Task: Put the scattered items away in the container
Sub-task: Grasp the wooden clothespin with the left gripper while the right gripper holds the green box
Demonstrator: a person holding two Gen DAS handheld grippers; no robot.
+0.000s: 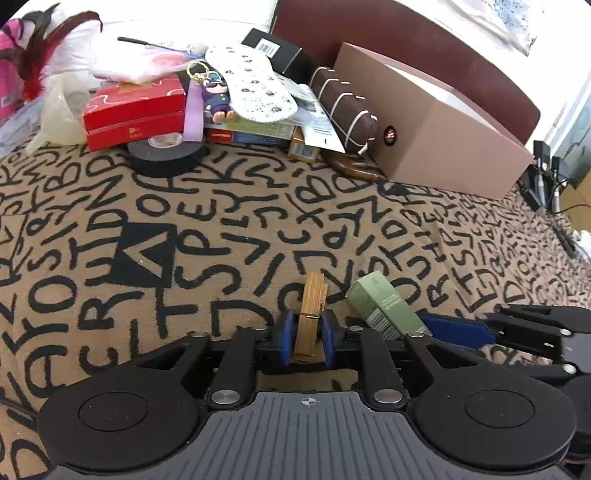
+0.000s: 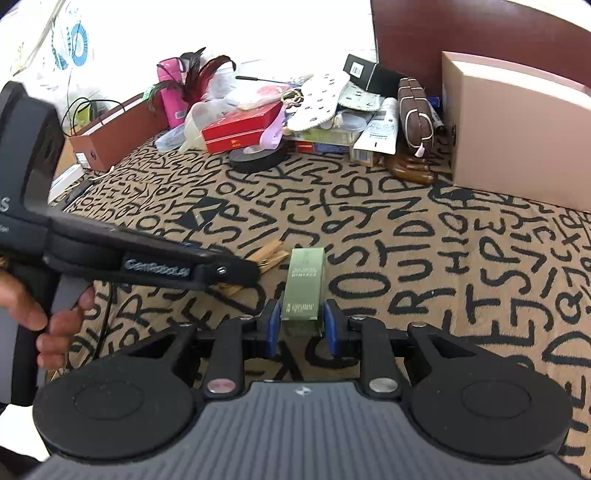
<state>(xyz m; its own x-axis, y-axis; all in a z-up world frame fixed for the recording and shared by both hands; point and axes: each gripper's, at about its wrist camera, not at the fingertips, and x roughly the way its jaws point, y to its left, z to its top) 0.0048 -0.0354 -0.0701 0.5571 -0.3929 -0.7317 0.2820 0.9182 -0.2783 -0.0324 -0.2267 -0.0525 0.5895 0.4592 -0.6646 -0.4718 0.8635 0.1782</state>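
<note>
In the left wrist view a wooden clothespin [image 1: 309, 314] stands between the blue pads of my left gripper [image 1: 308, 341], which is shut on it just above the lettered cloth. A small green box [image 2: 303, 288] sits in my right gripper [image 2: 302, 325], shut on its near end. The two grippers are side by side: the green box [image 1: 384, 306] lies just right of the clothespin, and my left gripper [image 2: 255, 270] reaches in from the left with the clothespin [image 2: 271, 254] at its tip. The pink open container [image 1: 443, 129] [image 2: 509, 129] stands at the far right.
A pile lines the far edge: red box [image 1: 135, 110], black tape roll [image 1: 166, 155], spotted white insole [image 1: 255, 88], brown striped pouch [image 1: 343, 107], black box [image 1: 277, 50]. A dark red lid [image 1: 388, 33] leans behind the container. A hand [image 2: 55, 317] holds the left gripper's handle. A brown box [image 2: 114, 125] sits far left.
</note>
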